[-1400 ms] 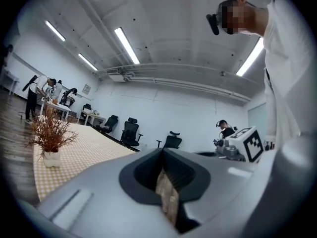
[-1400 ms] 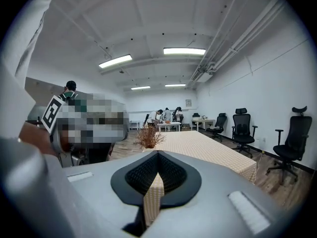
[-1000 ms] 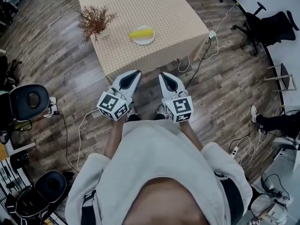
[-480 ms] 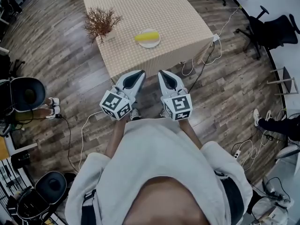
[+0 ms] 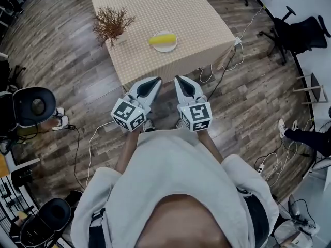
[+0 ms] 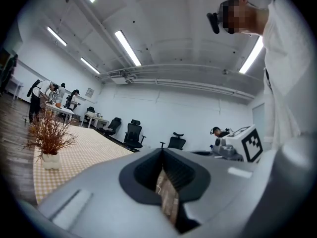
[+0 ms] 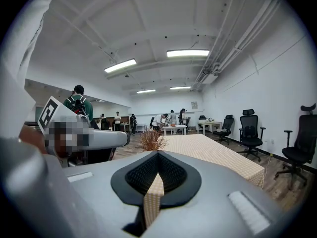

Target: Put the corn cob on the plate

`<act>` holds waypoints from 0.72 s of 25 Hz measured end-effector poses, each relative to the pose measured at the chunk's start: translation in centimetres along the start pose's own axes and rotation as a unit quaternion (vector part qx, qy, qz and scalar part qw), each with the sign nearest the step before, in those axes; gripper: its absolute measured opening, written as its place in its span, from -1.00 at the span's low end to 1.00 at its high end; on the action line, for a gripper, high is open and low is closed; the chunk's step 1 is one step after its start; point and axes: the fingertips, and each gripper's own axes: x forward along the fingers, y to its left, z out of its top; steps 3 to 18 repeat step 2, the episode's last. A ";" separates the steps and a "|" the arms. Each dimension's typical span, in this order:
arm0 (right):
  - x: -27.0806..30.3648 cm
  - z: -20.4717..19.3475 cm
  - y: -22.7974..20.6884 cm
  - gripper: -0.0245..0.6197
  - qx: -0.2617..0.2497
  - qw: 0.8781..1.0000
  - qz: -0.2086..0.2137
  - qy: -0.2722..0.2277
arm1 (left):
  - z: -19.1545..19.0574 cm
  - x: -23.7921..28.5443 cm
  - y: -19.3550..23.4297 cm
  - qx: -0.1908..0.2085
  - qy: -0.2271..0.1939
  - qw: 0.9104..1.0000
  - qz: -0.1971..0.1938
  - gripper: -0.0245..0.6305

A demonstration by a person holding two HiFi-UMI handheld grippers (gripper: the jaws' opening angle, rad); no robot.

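I hold my left gripper (image 5: 152, 80) and my right gripper (image 5: 181, 80) side by side above the wood floor (image 5: 243, 102), short of the table (image 5: 155, 4). Both have their jaws pressed together with nothing between them. Each leaves only a thin slit, which shows floorboards on the left (image 6: 166, 195) and checked cloth on the right (image 7: 154, 190). The corn cob (image 5: 162, 38) lies on the plate (image 5: 165, 48) near the table's front edge, right of the dried plant (image 5: 110, 24). The marker cubes hide my hands, and the table's far end is cut off.
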 end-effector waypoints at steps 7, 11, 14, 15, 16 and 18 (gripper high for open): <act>-0.1 0.0 0.0 -0.93 -0.001 1.000 0.000 0.001 | 0.0 0.0 -0.3 0.001 0.000 1.000 -0.002 -0.90; -0.1 0.0 0.0 -0.93 -0.001 1.000 0.000 0.001 | 0.0 0.0 -0.3 0.001 0.000 1.000 -0.002 -0.90; -0.1 0.0 0.0 -0.93 -0.001 1.000 0.000 0.001 | 0.0 0.0 -0.3 0.001 0.000 1.000 -0.002 -0.90; -0.1 0.0 0.0 -0.93 -0.001 1.000 0.000 0.001 | 0.0 0.0 -0.3 0.001 0.000 1.000 -0.002 -0.90; -0.1 0.0 0.0 -0.93 -0.001 1.000 0.000 0.001 | 0.0 0.0 -0.3 0.001 0.000 1.000 -0.002 -0.90; -0.1 0.0 0.0 -0.93 -0.001 1.000 0.000 0.001 | 0.0 0.0 -0.3 0.001 0.000 1.000 -0.002 -0.90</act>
